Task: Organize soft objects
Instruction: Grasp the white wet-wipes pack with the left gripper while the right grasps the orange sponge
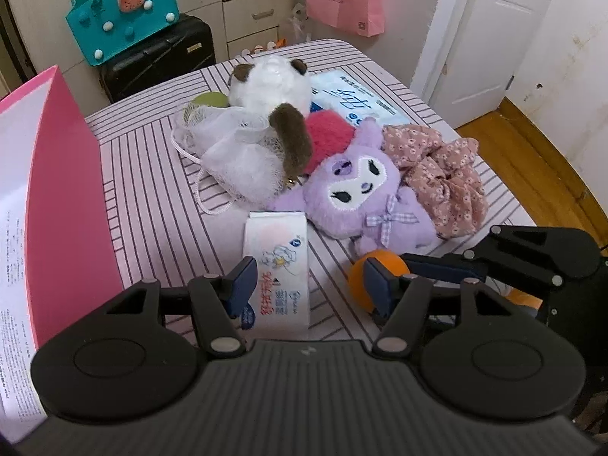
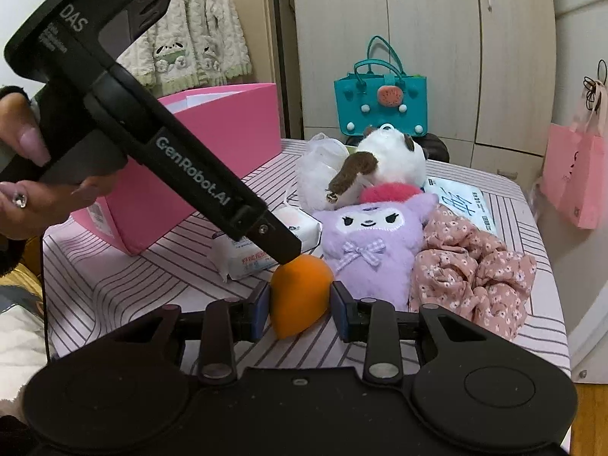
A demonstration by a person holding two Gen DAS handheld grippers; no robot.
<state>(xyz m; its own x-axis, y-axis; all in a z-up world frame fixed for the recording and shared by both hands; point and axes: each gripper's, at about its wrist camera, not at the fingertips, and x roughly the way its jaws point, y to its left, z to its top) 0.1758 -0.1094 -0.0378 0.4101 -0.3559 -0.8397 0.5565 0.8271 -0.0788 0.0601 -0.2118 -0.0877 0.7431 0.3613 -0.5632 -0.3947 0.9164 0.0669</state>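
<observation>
A white wipes pack (image 1: 277, 266) lies on the striped table between the fingers of my left gripper (image 1: 308, 285). The jaws stand open: the left pad is at the pack's edge, the right pad well clear of it. My right gripper (image 2: 300, 304) is shut on an orange sponge (image 2: 300, 292), both pads against its sides. In the right wrist view the left gripper (image 2: 287, 252) slants down from the upper left, its tip just above the sponge. Behind lie a purple plush (image 2: 368, 239), a white-and-brown plush (image 2: 391, 155) and a floral pink cloth (image 2: 475, 266).
An open pink box (image 1: 64, 209) stands at the table's left side. A white mesh bag (image 1: 235, 152), a pink fluffy item (image 1: 326, 136) and a blue-white tissue pack (image 1: 353, 98) crowd the middle. A teal bag (image 1: 121, 11) on a black suitcase (image 1: 159, 57) stands beyond the far edge.
</observation>
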